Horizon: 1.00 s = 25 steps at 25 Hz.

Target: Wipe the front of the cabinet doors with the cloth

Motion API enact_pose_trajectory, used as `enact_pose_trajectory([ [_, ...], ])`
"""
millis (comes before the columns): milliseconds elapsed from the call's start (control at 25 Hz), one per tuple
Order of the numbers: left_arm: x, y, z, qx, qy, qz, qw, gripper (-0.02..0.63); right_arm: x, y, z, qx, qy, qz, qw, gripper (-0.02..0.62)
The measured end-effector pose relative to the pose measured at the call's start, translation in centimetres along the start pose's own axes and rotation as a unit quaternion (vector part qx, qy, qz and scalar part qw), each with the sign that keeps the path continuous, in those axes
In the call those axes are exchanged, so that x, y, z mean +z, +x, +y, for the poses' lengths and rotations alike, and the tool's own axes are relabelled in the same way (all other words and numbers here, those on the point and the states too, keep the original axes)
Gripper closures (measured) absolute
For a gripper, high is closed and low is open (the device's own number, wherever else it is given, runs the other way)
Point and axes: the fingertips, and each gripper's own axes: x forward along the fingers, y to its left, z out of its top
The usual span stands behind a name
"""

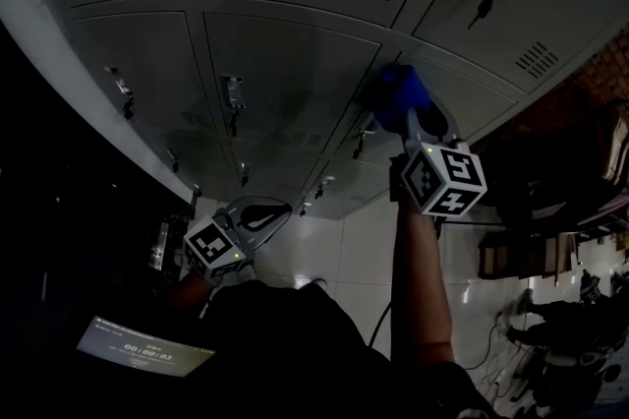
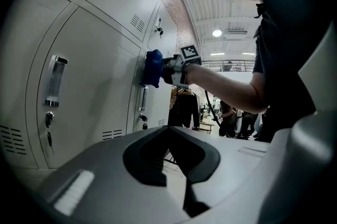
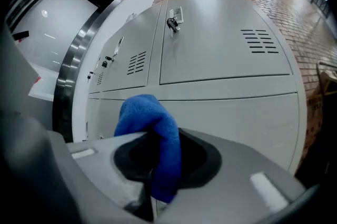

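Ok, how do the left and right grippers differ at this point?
The right gripper is shut on the cloth, while the left gripper is shut on nothing. The right gripper is raised and presses the cloth against a cabinet door; the left gripper hangs low, away from the doors. Shared: both have their jaws together.
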Motion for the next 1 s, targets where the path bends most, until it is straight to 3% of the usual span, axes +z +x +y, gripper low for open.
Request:
enact_pose_trajectory([
  [440,0.3,0.6,0.1,-0.006,-0.001,-0.004,1.0000,0.611,0.9,1.1,-1.0,0.009,-0.013,0.021,1.000,0.526],
  [1000,0.3,3.4,-0.9,-0.032,0.004,0.002,0.9995,0.611,0.3,-4.7,-13.9,-0.097,-0.013,0.020,0.995,0.526],
])
